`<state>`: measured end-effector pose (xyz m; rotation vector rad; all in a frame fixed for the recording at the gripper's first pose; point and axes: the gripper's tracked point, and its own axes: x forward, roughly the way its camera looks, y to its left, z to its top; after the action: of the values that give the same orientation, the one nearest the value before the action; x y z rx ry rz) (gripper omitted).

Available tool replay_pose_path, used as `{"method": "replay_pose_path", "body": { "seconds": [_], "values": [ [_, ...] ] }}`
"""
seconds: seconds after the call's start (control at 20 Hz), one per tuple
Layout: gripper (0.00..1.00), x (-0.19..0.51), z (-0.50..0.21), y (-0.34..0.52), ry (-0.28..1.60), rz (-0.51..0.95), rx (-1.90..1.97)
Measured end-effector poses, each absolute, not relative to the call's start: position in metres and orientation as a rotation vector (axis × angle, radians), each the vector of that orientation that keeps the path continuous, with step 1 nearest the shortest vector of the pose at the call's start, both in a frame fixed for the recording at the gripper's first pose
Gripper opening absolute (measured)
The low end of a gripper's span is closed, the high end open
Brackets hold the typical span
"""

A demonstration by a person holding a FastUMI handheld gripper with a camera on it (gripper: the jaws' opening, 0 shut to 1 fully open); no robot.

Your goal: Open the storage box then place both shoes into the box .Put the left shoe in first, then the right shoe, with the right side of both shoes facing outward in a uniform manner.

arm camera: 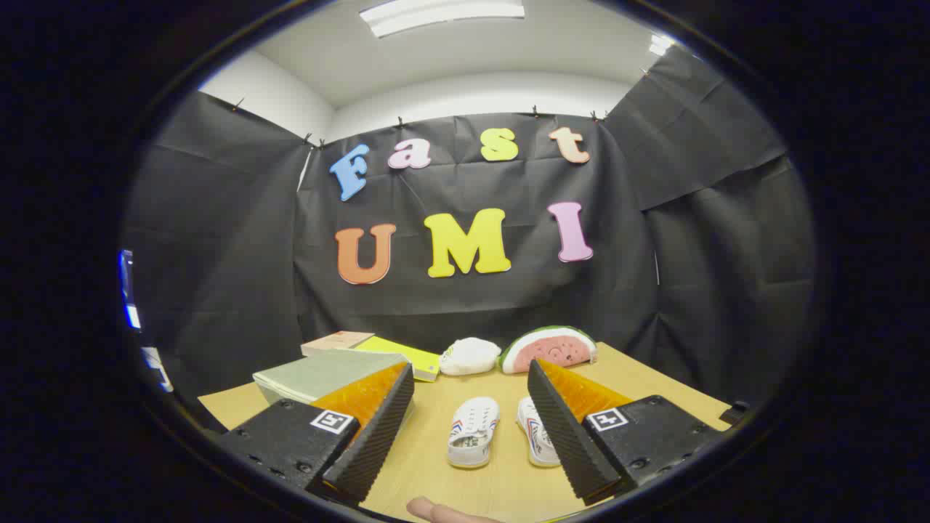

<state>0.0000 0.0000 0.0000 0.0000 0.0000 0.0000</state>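
Looking out along my fingers: my gripper (471,428) is hanging over the table (639,378) with the jaws standing wide apart, gripping nothing; the left finger (374,428) and right finger (563,428) are angling in from either side, ribbed black pads facing each other, orange backs showing behind them.

The two shoes are sitting on the table in the gap between my fingers, a bit ahead of the tips; both are small, white, with striped sides, toes pointing away from me. The left shoe (474,430) is lying in plain sight; the right shoe (534,428) is just beside it, not touching as far as I can see, and my right finger is covering part of its outer edge.

The box (323,374) is sitting off to the left, beyond my left finger; it's grey-green and flat-topped, lid looking closed; my finger is hiding its near corner. Behind it a book (396,352) is lying flat, yellow-green cover up.

Further back by the wall, a white pouch (470,356) and a watermelon toy (550,349) are sitting side by side, nearly touching.

A fingertip (436,511) is poking in down below, between my fingers.
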Motion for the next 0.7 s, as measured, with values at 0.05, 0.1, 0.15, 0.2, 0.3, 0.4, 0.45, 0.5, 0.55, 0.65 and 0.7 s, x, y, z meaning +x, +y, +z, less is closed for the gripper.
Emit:
{"method": "replay_pose_path", "body": {
  "seconds": [0.05,0.1,0.15,0.2,0.3,0.4,0.45,0.5,0.55,0.65,0.7],
  "values": [
    [1.00,0.000,0.000,-0.002,-0.002,-0.006,0.000],
    [1.00,0.001,-0.002,-0.002,0.000,-0.011,-0.003],
    [1.00,0.001,-0.004,-0.002,0.004,-0.015,-0.005],
    [1.00,0.002,-0.007,-0.004,0.007,-0.016,-0.003],
    [1.00,0.002,-0.011,-0.008,0.013,-0.023,-0.001],
    [1.00,0.005,-0.018,-0.015,0.026,-0.033,0.012],
    [1.00,0.007,-0.020,-0.019,0.029,-0.039,0.016],
    [1.00,0.008,-0.022,-0.023,0.032,-0.048,0.018],
    [1.00,0.011,-0.025,-0.028,0.038,-0.061,0.024],
    [1.00,0.014,-0.030,-0.031,0.052,-0.059,0.041],
    [1.00,0.015,-0.034,-0.032,0.060,-0.056,0.046]
  ]
}}
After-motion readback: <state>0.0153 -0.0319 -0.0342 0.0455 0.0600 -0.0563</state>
